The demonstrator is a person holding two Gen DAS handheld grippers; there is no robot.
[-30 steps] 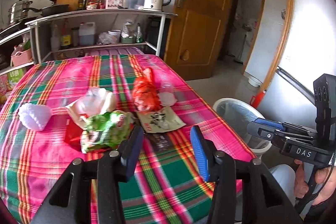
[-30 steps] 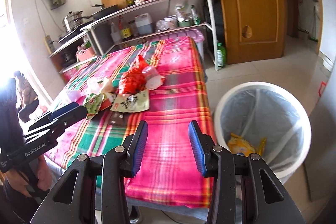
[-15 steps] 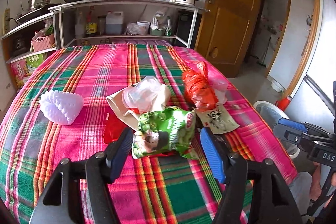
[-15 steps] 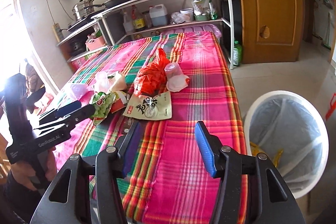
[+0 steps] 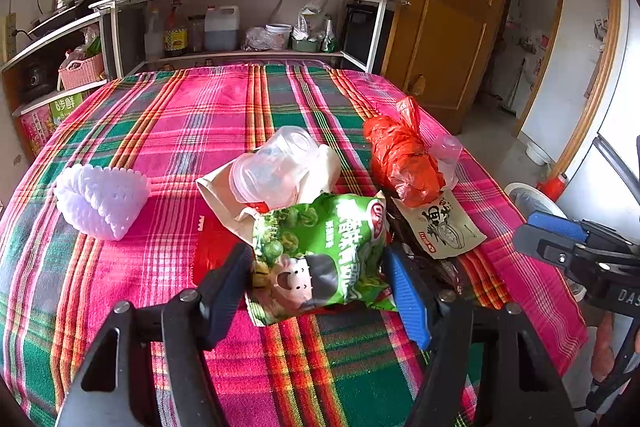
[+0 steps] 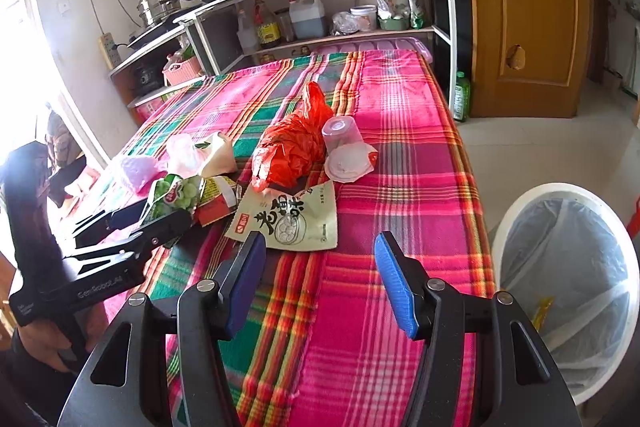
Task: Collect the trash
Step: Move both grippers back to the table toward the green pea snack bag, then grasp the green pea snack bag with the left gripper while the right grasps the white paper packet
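The left gripper [image 5: 320,275], jaws spread wide, straddles a green snack bag [image 5: 320,251] to grab it. The right gripper [image 6: 320,267], also apart and empty, nears a tan packet [image 6: 288,219]. The bin [image 6: 568,291] waits right of the table [image 6: 400,211].

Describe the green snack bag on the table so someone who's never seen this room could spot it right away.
Find the table with the pink and green plaid cloth. In the trash pile, the green snack bag lies nearest the front edge. It is the only green piece, printed with peas and a cartoon face, unlike the orange plastic bag behind it.
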